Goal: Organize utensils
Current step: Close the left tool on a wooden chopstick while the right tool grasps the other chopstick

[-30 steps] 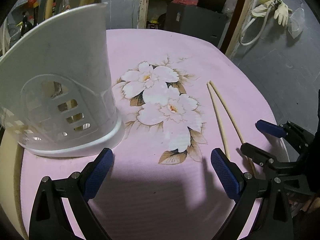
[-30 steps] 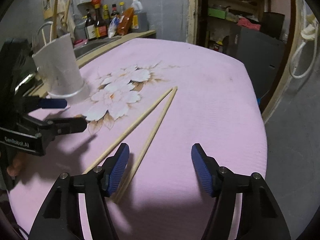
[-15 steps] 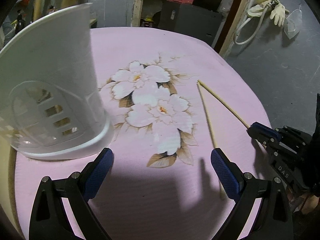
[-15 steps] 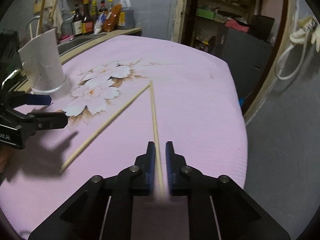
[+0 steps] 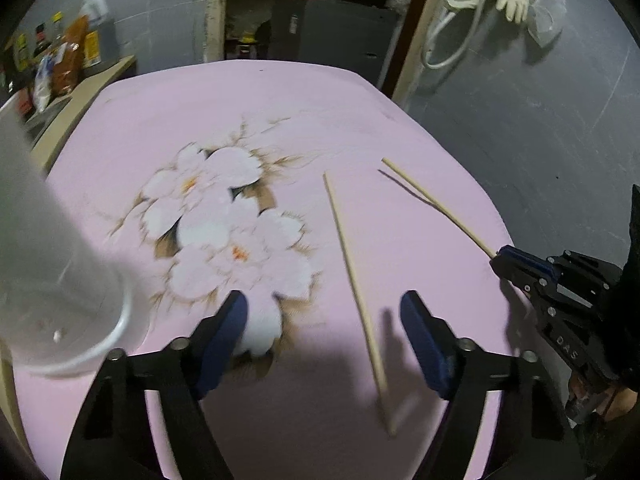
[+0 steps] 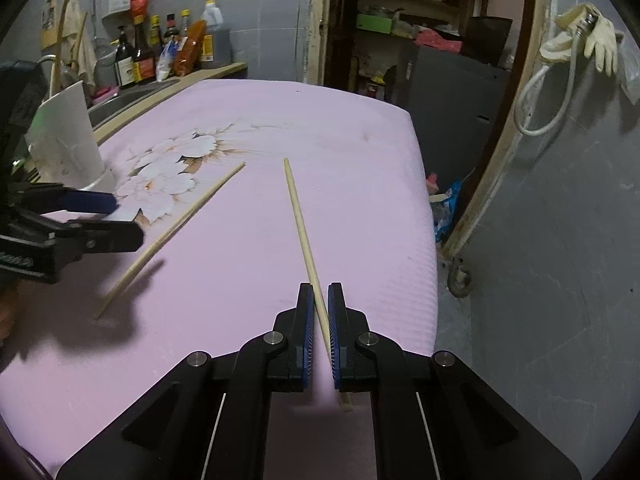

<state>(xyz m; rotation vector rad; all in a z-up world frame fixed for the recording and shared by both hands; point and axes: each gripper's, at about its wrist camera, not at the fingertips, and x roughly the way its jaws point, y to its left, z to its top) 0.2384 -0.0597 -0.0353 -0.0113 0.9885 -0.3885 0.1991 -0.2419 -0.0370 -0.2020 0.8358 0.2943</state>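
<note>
Two wooden chopsticks are on the pink flowered table. My right gripper [image 6: 319, 300] is shut on one chopstick [image 6: 299, 220] and holds it lifted, tip pointing away; it also shows in the left wrist view [image 5: 436, 206], with the right gripper [image 5: 516, 262] at its end. The other chopstick [image 5: 354, 280] lies flat on the cloth between the fingers of my open left gripper [image 5: 324, 320]; it also shows in the right wrist view [image 6: 172, 236]. The white utensil holder [image 6: 66, 140] stands at the table's left, blurred in the left wrist view [image 5: 52, 264].
Sauce bottles [image 6: 160, 48] stand on a wooden counter behind the table at the left. A dark cabinet [image 6: 456, 88] and shelves stand beyond the far edge. The table's right edge [image 6: 428, 216] drops to the grey floor. Gloves and a hose [image 6: 576, 40] hang at the right.
My right gripper closed on one chopstick and lifted it off the cloth. My left gripper swung right, away from the holder, and now straddles the other chopstick.
</note>
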